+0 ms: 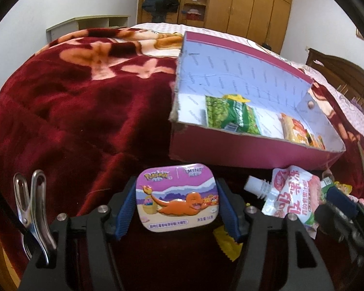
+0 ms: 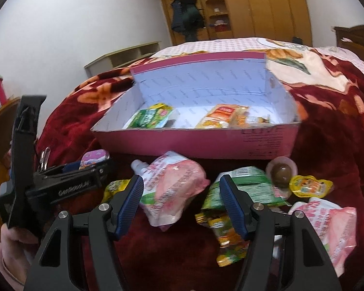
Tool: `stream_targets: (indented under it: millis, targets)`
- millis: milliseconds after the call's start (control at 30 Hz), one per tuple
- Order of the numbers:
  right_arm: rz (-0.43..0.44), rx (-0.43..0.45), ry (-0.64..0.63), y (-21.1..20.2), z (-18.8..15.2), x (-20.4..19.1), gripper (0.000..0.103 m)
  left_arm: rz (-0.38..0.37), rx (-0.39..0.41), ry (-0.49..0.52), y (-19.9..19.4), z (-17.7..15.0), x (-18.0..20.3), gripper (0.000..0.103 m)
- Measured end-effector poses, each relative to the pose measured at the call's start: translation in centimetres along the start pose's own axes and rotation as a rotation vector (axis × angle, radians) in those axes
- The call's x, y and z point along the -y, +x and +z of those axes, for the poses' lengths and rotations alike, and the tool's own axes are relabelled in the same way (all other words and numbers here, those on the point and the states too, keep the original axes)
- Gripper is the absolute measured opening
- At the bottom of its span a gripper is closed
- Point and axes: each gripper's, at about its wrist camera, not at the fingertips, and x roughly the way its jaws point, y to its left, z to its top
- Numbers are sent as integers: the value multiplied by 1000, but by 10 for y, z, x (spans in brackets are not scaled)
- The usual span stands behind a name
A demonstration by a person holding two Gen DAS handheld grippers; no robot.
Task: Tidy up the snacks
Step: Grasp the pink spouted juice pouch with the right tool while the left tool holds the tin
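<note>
1. Nearest to me on the left, my left gripper [image 1: 177, 200] has its jaws clenched on a small purple candy tin [image 1: 177, 196] with an orange cartoon creature on the lid; both blue pads press its short sides and it sits lifted above the red blanket [image 1: 60, 111].
2. On the right, my right gripper [image 2: 180, 202] hangs with its jaws released and nothing pressed between them; a pink spouted pouch [image 2: 168, 189] lies on the blanket just inside the left finger, and a green snack packet [image 2: 250, 184] lies behind the right finger.
3. Near those, loose snacks are scattered on the bed: a yellow sachet [image 2: 310, 186], a round brown sweet in a clear pink cup [image 2: 281, 172], and a second pink pouch [image 2: 332, 228] at the far right.
4. At the left of the right wrist view I see the left gripper from the side, a hand [image 2: 9, 254] around its handle.
5. Farther on, the open magenta cardboard box [image 2: 196, 143] rests on the blanket, holding a green packet [image 2: 153, 116] and an orange-yellow packet [image 2: 220, 116].
6. Beyond it stand the wooden wardrobes [image 1: 250, 4].
</note>
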Motion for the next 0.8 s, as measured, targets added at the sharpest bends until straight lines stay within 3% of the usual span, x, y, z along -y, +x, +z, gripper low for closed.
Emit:
stream_targets:
  millis: [33,100,533,800]
  targets:
    - [10,-4,-13,2,-1,-4,82,-2,-1,-4,1,0,-1,65]
    - [14,0,-39,5,-1,-10,87,-4,-1,-6,3,-1,-2,65]
    - [-1,-105,-32,46,5,-20,88,-13,3,-3,7,-4,-4,65]
    - [-8,-92,-32,48,1,-20,85,-13,2,-4,9,-4,-5,65]
